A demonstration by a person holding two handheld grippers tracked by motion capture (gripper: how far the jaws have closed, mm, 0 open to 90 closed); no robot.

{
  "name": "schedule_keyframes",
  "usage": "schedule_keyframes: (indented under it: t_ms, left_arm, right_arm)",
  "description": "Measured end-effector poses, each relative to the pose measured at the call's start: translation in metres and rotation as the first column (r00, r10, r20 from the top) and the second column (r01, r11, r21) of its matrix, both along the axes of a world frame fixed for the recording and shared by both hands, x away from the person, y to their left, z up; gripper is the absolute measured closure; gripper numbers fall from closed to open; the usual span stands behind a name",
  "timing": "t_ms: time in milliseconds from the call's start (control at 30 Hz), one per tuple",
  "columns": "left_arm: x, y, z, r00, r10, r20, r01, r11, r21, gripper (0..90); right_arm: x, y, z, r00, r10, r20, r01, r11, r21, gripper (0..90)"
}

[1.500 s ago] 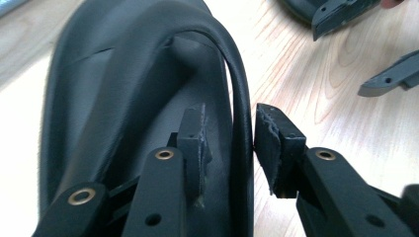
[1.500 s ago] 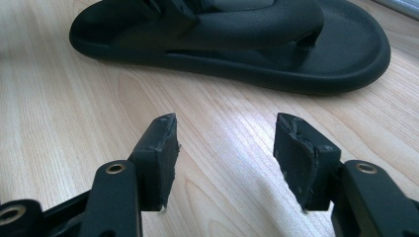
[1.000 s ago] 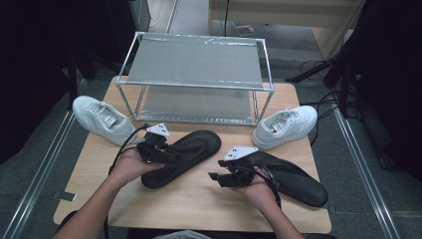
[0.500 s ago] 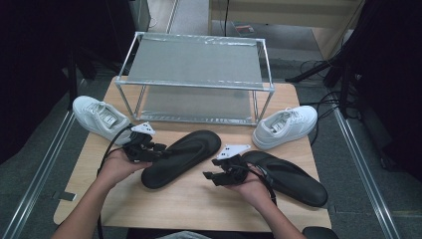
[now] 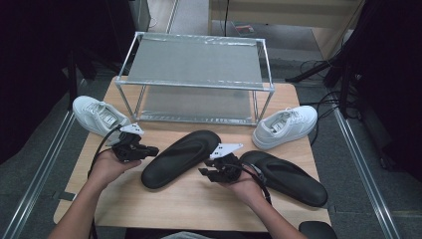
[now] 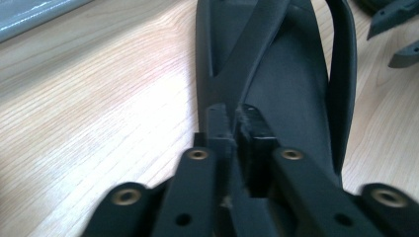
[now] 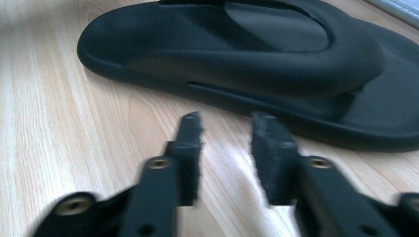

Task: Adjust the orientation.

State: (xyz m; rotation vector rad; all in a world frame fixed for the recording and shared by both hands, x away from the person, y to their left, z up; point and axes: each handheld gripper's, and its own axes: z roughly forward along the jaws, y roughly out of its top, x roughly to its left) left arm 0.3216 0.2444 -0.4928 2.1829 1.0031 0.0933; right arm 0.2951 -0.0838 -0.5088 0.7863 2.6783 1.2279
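Observation:
Two black flip-flops lie on the wooden table [image 5: 199,214]. The middle flip-flop [image 5: 181,157] lies slanted, and its toe end points toward my left gripper [image 5: 155,149]. My left gripper [image 6: 235,116] has just been closing. Its jaws now stand together on the strap [image 6: 247,59], where the strap narrows at the toe end. My right gripper [image 5: 205,174] sits at the other side of this flip-flop [image 7: 237,54] and points at it. Its jaws [image 7: 225,123] have just been closing too but stand apart over bare wood. The second flip-flop [image 5: 291,177] lies behind the right hand.
A metal two-shelf rack [image 5: 194,64] stands at the back of the table. One white sneaker [image 5: 97,115] lies at the rack's left foot and another white sneaker [image 5: 286,125] at its right. The right gripper's jaw tips [image 6: 395,29] show beyond the flip-flop.
My left hand has drawn back to the left and its jaws have closed. The right gripper shifted slightly left and its jaws narrowed. The flip-flops have stayed in place.

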Motion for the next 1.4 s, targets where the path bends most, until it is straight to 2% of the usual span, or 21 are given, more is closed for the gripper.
schedule_keyframes:
  t_ms: [133,200,233,367,467,500,600,900,1100,1400]
  left_arm:
    - [0.003,0.002,-0.008,0.9997,0.023,-0.012,-0.023,0.9996,0.018,89.2]
    - [0.005,0.004,-0.012,0.9994,0.027,-0.021,-0.026,0.999,0.036,89.2]
    - [0.006,0.004,-0.014,0.9992,0.032,-0.024,-0.031,0.9985,0.044,89.1]
    - [0.007,0.005,-0.021,0.9987,0.035,-0.037,-0.033,0.9976,0.06,89.2]
    - [0.005,0.003,-0.023,0.9989,0.024,-0.041,-0.021,0.9976,0.066,89.1]
    - [0.004,0.002,-0.023,0.9992,0.026,-0.032,-0.023,0.9972,0.071,89.2]
    - [0.003,0.001,-0.024,0.9992,0.019,-0.034,-0.017,0.9971,0.074,89.5]
    - [-0.002,-0.005,-0.023,0.9988,-0.011,-0.047,0.014,0.9974,0.07,89.8]
    - [-0.007,-0.007,-0.025,0.9981,-0.01,-0.061,0.013,0.9986,0.05,89.8]
    - [-0.013,-0.015,-0.025,0.9953,-0.055,-0.08,0.058,0.9975,0.041,89.9]
  right_arm:
    - [0.0,0.009,0.001,0.9999,-0.013,0.002,0.013,0.9998,0.015,85.8]
    - [0.0,0.015,0.002,0.9998,-0.02,-0.007,0.02,0.9993,0.032,90.0]
    - [0.001,0.019,0.003,0.9996,-0.028,0.005,0.028,0.9988,0.041,90.0]
    - [0.004,0.025,0.002,0.9995,-0.032,0.007,0.031,0.9984,0.047,90.0]
    - [0.01,0.028,-0.002,0.9994,-0.033,-0.006,0.034,0.9985,0.042,90.0]
    - [0.012,0.027,-0.002,0.9993,-0.032,-0.02,0.033,0.9979,0.055,90.0]
    - [0.012,0.027,-0.001,0.9993,-0.035,-0.014,0.036,0.9981,0.049,90.0]
    - [0.014,0.023,-0.001,0.9981,-0.051,-0.034,0.053,0.9971,0.055,89.5]
    - [0.015,0.019,-0.001,0.9977,-0.054,-0.042,0.057,0.9966,0.06,88.5]
    - [0.019,0.013,0.0,0.9946,-0.072,-0.075,0.077,0.9947,0.067,88.5]
